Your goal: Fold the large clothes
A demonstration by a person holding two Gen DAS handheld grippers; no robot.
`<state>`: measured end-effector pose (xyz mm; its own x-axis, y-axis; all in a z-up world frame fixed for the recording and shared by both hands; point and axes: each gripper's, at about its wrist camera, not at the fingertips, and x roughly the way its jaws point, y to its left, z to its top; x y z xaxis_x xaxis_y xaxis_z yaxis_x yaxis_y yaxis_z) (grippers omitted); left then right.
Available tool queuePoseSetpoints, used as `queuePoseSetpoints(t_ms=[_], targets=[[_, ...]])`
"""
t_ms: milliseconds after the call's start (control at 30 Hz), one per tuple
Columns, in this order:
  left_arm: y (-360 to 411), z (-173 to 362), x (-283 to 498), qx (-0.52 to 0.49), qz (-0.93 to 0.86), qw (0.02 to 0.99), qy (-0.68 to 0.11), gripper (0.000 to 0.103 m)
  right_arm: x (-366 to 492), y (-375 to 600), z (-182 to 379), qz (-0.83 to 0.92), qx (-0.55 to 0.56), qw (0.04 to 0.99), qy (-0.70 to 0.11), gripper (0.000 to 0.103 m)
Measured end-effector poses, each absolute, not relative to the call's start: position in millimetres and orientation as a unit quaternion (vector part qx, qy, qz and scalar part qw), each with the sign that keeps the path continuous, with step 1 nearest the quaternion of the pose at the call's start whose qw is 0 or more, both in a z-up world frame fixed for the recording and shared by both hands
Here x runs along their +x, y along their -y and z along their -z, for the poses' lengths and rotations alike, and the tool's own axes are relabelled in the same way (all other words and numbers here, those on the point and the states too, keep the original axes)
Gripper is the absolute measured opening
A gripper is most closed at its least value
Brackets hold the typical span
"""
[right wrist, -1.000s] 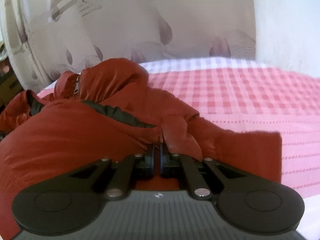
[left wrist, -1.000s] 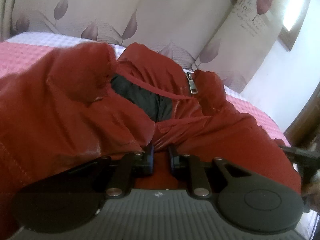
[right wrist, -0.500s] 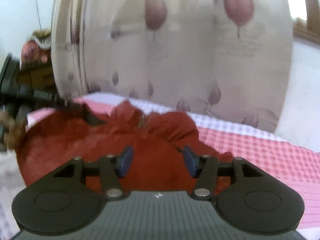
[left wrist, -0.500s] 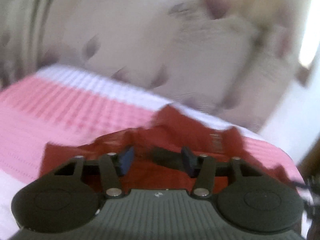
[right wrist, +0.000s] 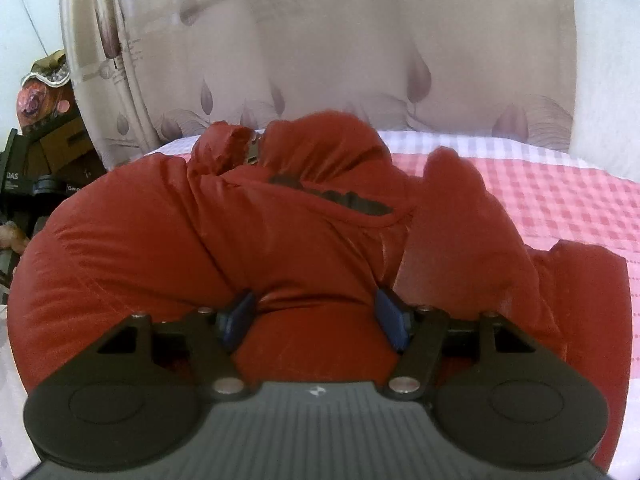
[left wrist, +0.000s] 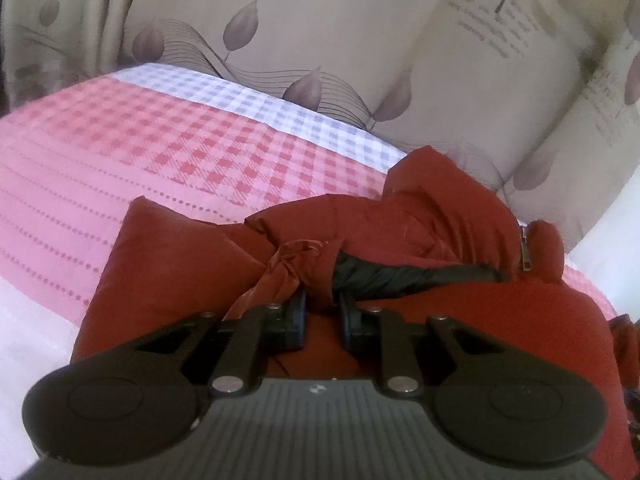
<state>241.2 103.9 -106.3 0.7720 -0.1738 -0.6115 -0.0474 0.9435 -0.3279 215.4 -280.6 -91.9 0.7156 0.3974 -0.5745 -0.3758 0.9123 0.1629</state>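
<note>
red jacket (left wrist: 460, 320) lies bunched on the bed (left wrist: 160, 152), collar end near the curtain (left wrist: 320, 20). left gripper (left wrist: 322, 314): jaws narrow and closing, a fold of jacket between them. right gripper (right wrist: 316, 314): jaws wide, opening, fabric bulging between but not pinched. bare checked cover lies open on both sides. right view alone shows boxes (right wrist: 44, 140) (off the bed edge).

The jacket (left wrist: 460, 320) is lying on the bed (left wrist: 160, 152), bunched toward its far edge. The curtain (left wrist: 320, 40) is hanging behind the bed. In the right wrist view, boxes (right wrist: 48, 148) are sitting left of the bed, beside the curtain.
</note>
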Motion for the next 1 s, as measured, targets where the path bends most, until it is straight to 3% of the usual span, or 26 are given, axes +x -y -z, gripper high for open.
queuePoseSetpoints(t_ms=[167, 333, 700, 1000], targets=[[-90, 94, 236, -0.108, 0.025, 0.937, -0.330, 0.025, 214, 280, 75, -0.195, 0.010, 0.927, -0.320, 0.067], [-88, 92, 233, -0.097, 0.020, 0.939, -0.329, 0.026, 190, 298, 48, -0.151, -0.005, 0.952, -0.266, 0.067], [-80, 96, 232, -0.070, 0.011, 0.944, -0.322, 0.026, 199, 322, 97, -0.135, 0.029, 0.936, -0.323, 0.066], [-75, 95, 229, -0.046, 0.007, 0.947, -0.318, 0.026, 180, 317, 86, -0.104, 0.018, 0.955, -0.278, 0.070]])
